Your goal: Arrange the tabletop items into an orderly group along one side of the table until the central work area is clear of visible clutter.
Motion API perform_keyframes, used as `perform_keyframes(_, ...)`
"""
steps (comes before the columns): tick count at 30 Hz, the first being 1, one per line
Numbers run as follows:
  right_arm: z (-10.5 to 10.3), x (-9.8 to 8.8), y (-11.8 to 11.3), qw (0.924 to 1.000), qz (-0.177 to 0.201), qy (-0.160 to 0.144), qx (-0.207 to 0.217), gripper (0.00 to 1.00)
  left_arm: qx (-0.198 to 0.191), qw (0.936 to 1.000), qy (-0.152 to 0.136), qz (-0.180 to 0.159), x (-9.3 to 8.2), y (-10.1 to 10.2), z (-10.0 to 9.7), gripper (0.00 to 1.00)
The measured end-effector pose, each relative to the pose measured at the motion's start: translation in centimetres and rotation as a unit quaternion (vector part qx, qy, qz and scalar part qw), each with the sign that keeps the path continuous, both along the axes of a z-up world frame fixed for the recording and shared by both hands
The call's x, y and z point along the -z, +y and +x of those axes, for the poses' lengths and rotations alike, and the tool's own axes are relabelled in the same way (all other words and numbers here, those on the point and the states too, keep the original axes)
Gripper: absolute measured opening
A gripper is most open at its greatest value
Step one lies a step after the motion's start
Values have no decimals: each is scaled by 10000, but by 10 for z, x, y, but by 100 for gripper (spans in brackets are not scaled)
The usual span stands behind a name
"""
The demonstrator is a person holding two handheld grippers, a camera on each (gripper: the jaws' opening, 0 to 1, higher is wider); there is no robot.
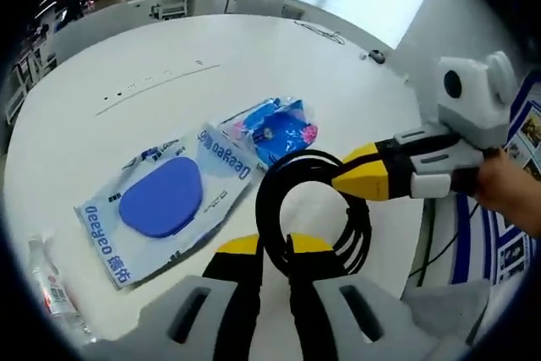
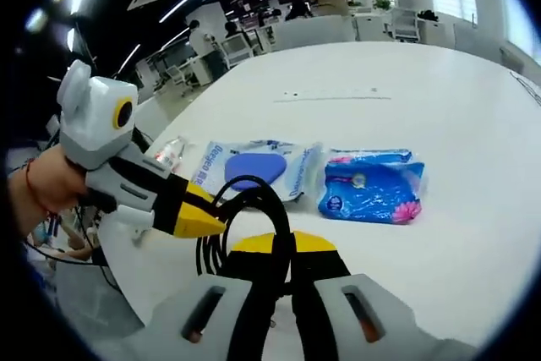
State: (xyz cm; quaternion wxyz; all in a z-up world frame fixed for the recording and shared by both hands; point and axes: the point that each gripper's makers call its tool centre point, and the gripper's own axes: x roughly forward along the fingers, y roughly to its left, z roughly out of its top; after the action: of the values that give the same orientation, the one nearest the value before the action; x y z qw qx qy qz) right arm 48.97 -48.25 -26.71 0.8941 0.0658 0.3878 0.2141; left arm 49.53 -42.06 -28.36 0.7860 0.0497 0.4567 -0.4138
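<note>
Closest to the camera in the left gripper view, the left gripper (image 1: pixel 272 247) has its two yellow-tipped jaws pinched tight on a coiled black cable (image 1: pixel 314 209). The cable makes a round loop that sits on the white table (image 1: pixel 169 57), near the table's edge. The right gripper (image 1: pixel 359 177) comes in from the side with a hand (image 1: pixel 511 192) behind it, and its yellow tips touch the same loop. In the right gripper view, the right gripper (image 2: pixel 282 243) has its jaws closed on the black cable (image 2: pixel 245 205) too, and the left gripper (image 2: pixel 207 213) pokes in beside it, held by a hand (image 2: pixel 46 183).

Just past the cable lies a flat clear pack with a blue oval pad (image 1: pixel 161 198) inside. Next to it, touching its corner, is a crinkly blue packet with pink flowers (image 1: pixel 275 128). A small clear bottle (image 1: pixel 52 289) lies beyond the flat pack, at the table's edge. All of these lie close together on one part of the table. Far across the table is a small dark thing (image 1: pixel 376 57), too small to tell what it is. Desks, chairs and people stand far behind.
</note>
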Motion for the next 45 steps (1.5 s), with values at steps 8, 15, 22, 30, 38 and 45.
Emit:
perform_keyframes(8,1,16,-12,9998,-18,152,86,3,103,9998,183,62,14,-12,1,8)
perform_keyframes(15,5,32,-16,9995,-17,306,89,3,114,9991,393,130,29,-16,5,8)
perform_keyframes(22,9,50,-20,9989,-11,462,101,3,119,9984,527,178,42,-18,7,8)
perform_keyframes(30,9,67,-26,9980,-69,617,147,3,83,9978,641,163,52,-19,9,3)
perform_keyframes(38,10,68,-25,9981,-81,594,119,3,12,9975,695,160,57,-18,9,4)
perform_keyframes(45,11,70,-27,9982,-152,559,134,4,-2,9977,663,111,57,-17,8,5)
